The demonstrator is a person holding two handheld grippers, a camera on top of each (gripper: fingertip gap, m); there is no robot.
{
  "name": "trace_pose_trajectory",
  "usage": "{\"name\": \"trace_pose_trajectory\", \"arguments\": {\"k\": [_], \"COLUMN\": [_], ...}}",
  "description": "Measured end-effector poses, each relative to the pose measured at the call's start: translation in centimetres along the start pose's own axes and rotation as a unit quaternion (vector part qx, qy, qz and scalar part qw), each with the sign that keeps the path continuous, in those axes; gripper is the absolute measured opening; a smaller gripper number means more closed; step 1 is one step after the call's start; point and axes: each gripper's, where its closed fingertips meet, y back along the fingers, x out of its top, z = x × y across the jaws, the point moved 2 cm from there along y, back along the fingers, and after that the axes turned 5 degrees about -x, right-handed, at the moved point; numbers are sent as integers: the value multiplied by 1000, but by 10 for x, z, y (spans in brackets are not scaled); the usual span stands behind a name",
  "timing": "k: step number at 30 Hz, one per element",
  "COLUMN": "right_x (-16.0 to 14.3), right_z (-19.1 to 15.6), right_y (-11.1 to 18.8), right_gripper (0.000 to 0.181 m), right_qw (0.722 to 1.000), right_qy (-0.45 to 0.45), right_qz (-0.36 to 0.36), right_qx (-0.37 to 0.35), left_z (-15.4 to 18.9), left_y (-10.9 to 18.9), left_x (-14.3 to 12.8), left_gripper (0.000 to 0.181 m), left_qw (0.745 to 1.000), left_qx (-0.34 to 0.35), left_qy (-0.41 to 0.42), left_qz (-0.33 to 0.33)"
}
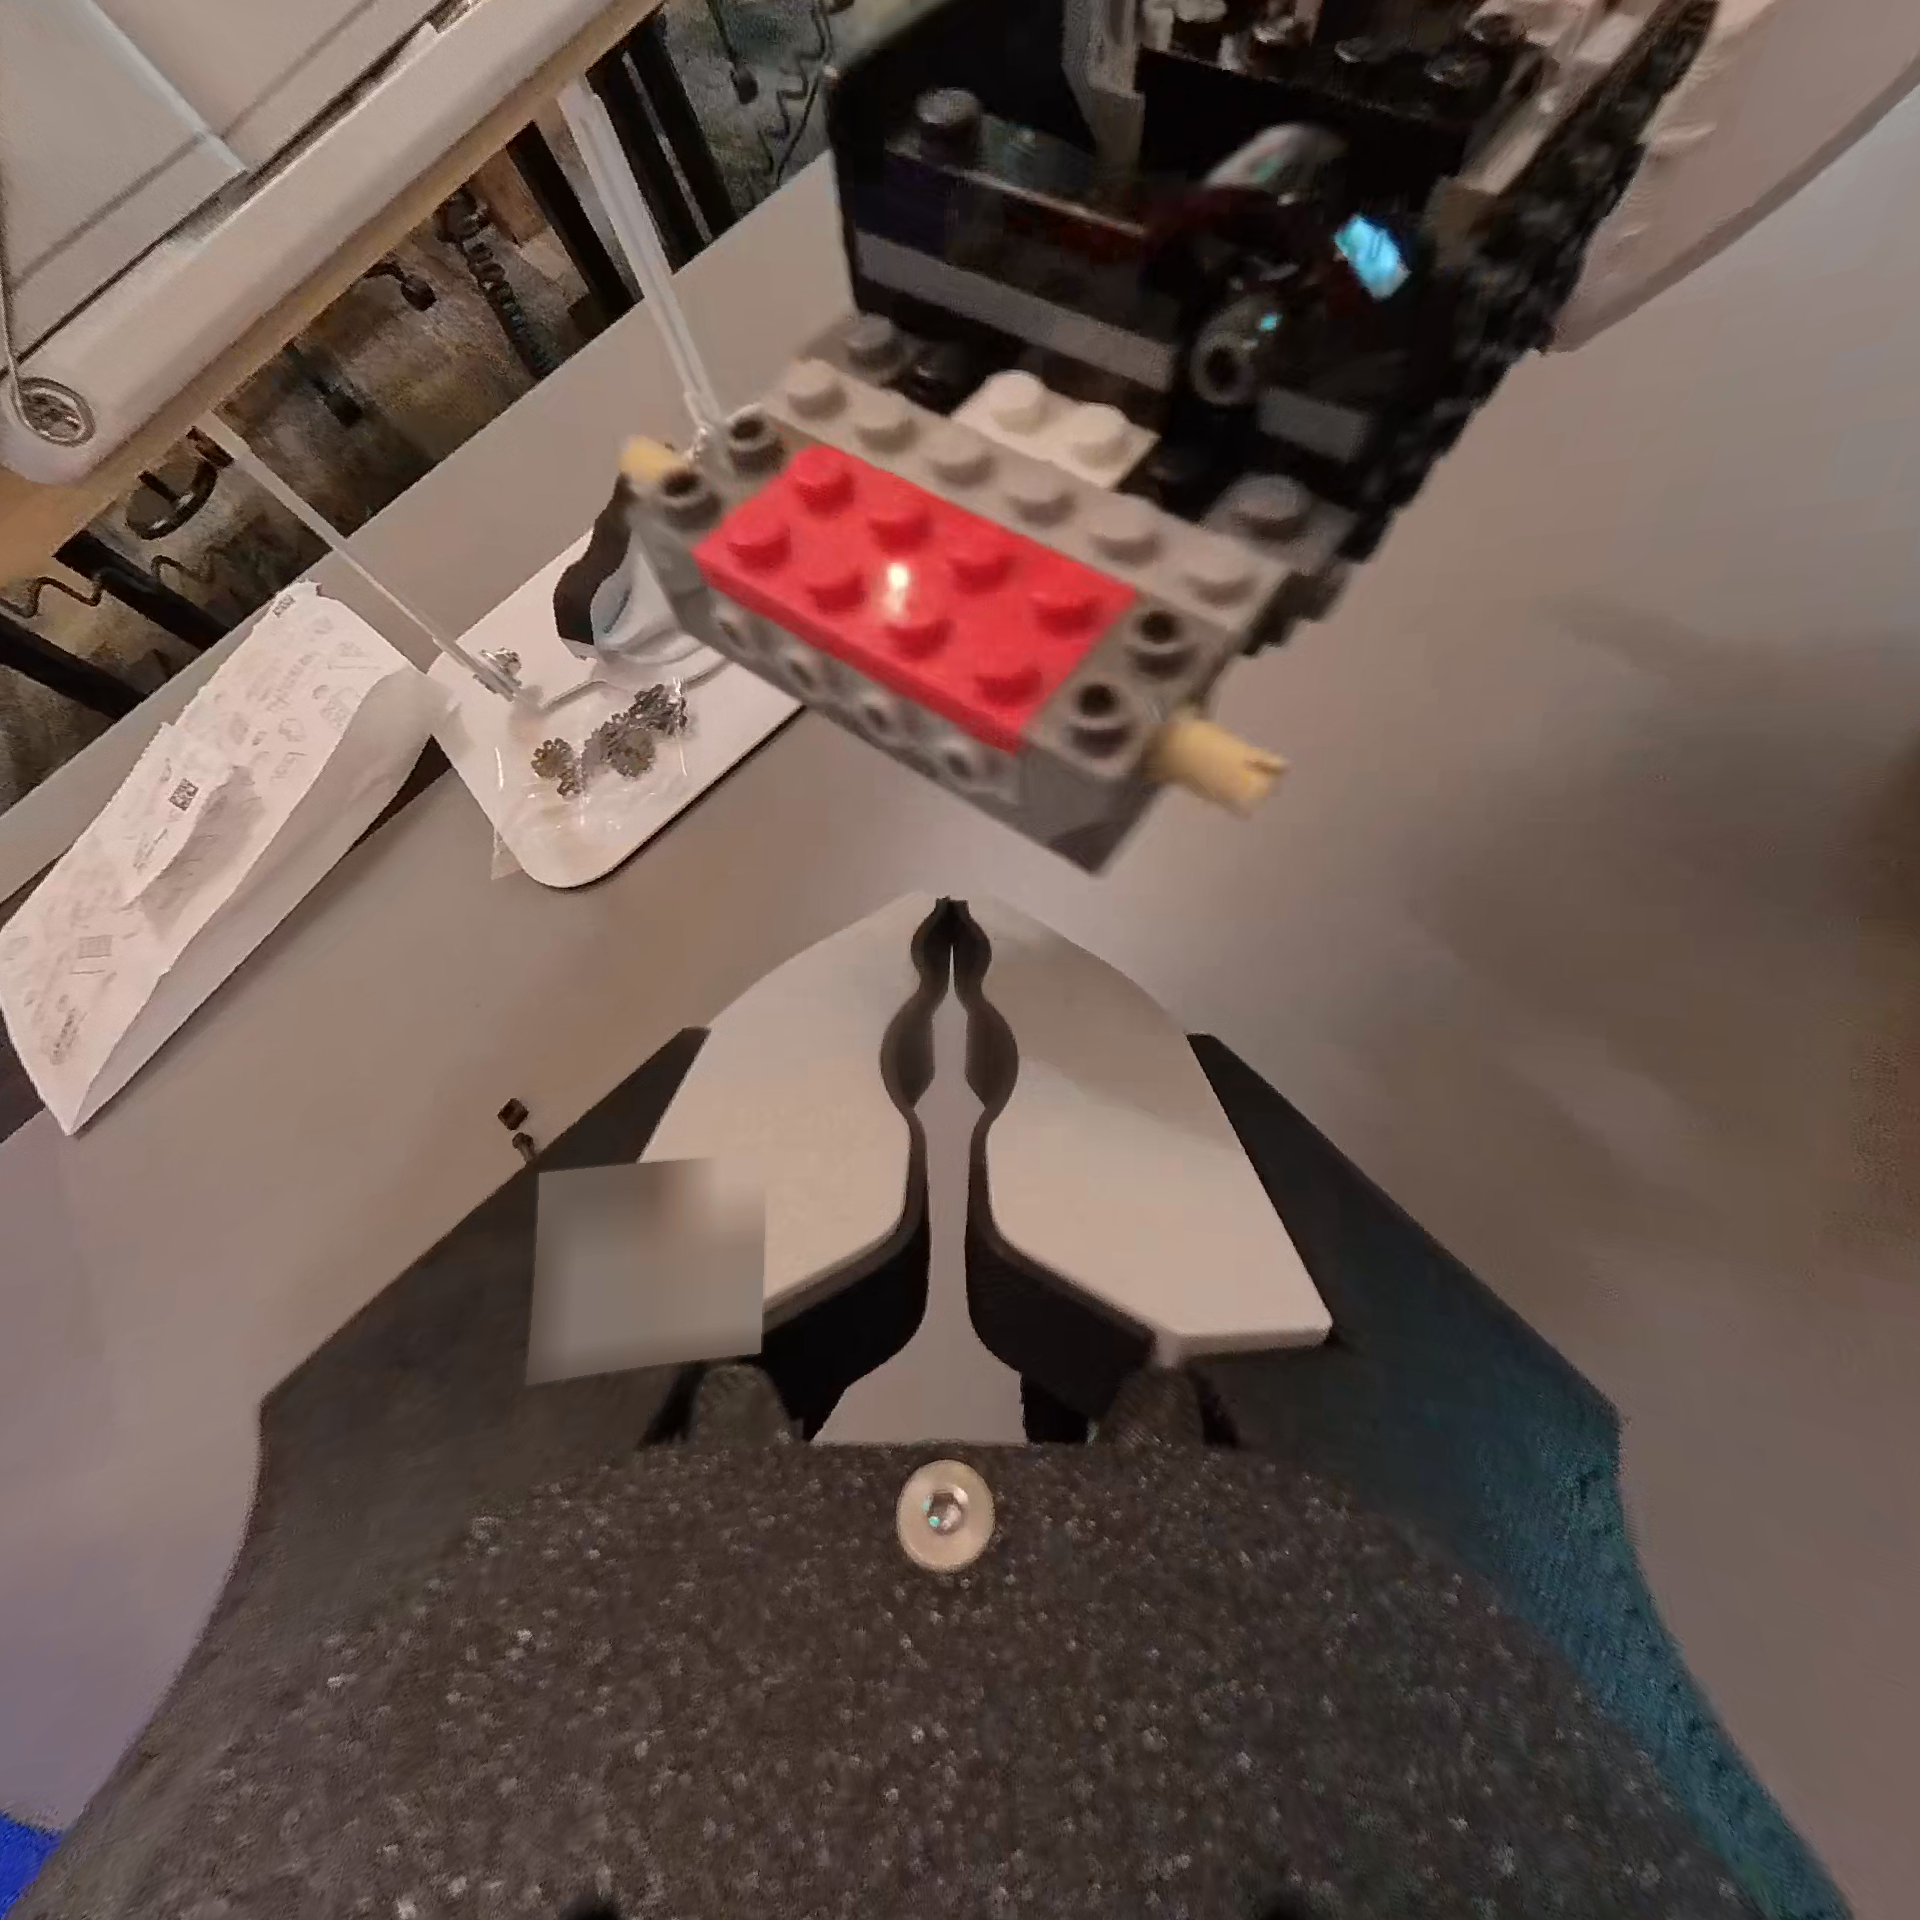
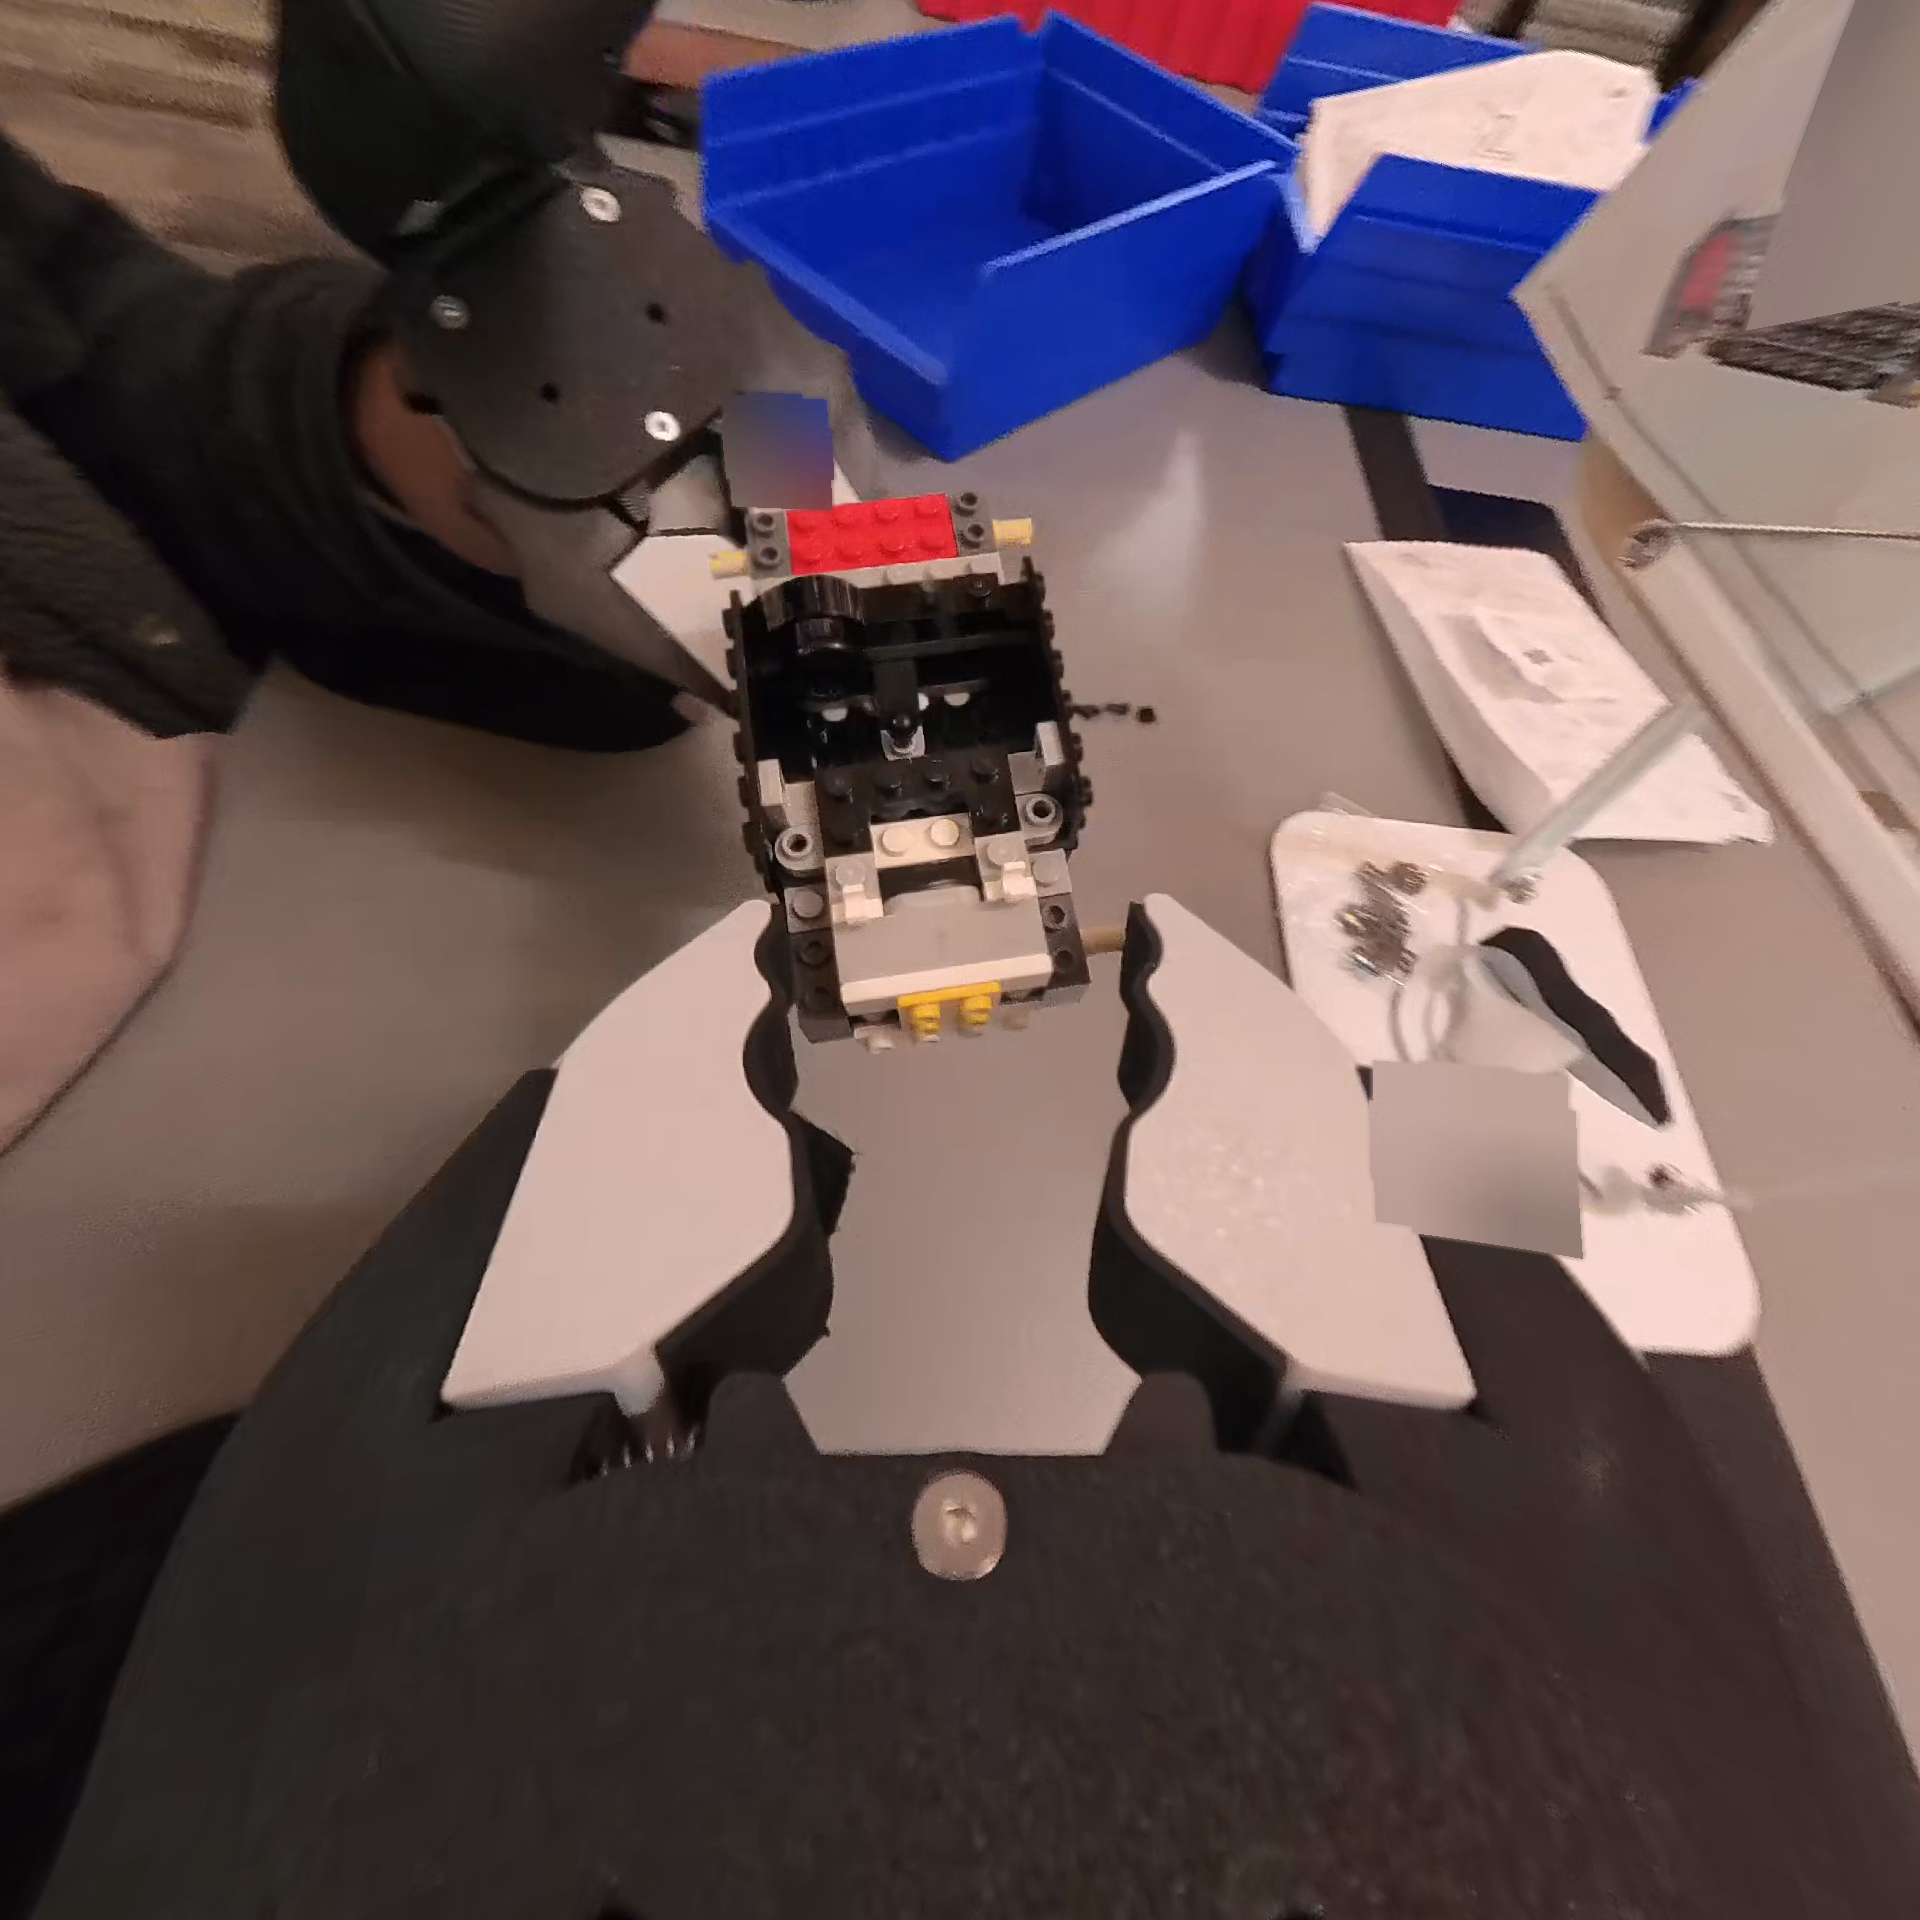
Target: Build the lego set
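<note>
A black and grey Lego vehicle model (image 2: 904, 748) with a red plate (image 2: 871, 532) on its far end sits between my right gripper's (image 2: 951, 935) fingers. The gripper is shut on the model's near end and holds it above the grey table. In the left wrist view the model (image 1: 1039, 499) hangs in the air with the red plate (image 1: 914, 603) and a tan pin (image 1: 1216, 764) towards me. My left gripper (image 1: 948, 914) is shut and empty, its tips just short of the model's red end. Its black body (image 2: 561, 332) shows at the model's far left.
A white tray (image 2: 1662, 1288) at right holds a bag of small metal parts (image 2: 1377, 920) and a black-and-white piece (image 2: 1558, 997). An instruction booklet (image 2: 1538, 686) lies beyond it. Blue bins (image 2: 997, 208) stand at the back. A person's dark sleeve (image 2: 208, 468) lies at left. One gripper's finger ends stand about 10 cm off the other's.
</note>
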Motion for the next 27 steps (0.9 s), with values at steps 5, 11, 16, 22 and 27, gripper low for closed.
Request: {"name": "trace_pose_trajectory", "arguments": {"k": [5, 11, 16, 22, 27], "right_x": [3, 7, 13, 28, 34], "right_z": [-8, -24, -37, -43, -47], "right_y": [4, 11, 14, 19, 16], "right_gripper": [61, 61, 61, 61, 61], "right_qw": [992, 968, 940, 905, 880], "right_qy": [-16, -12, 6, 39, 63], "right_qz": [46, 78, 109, 174, 204], "right_qx": [115, 238, 322, 387, 425], "left_z": [5, 10, 15, 20, 27], "left_y": [2, 1, 1, 2, 4], "left_x": [5, 7, 9, 12, 15], "left_gripper": [0, 0, 0, 0, 0], "left_qw": [1000, 999, 997, 996, 994], "left_qx": [-20, -45, -64, -81, -98], "left_qy": [7, 14, 18, 14, 6], "left_qz": [17, 27, 32, 40, 47]}}
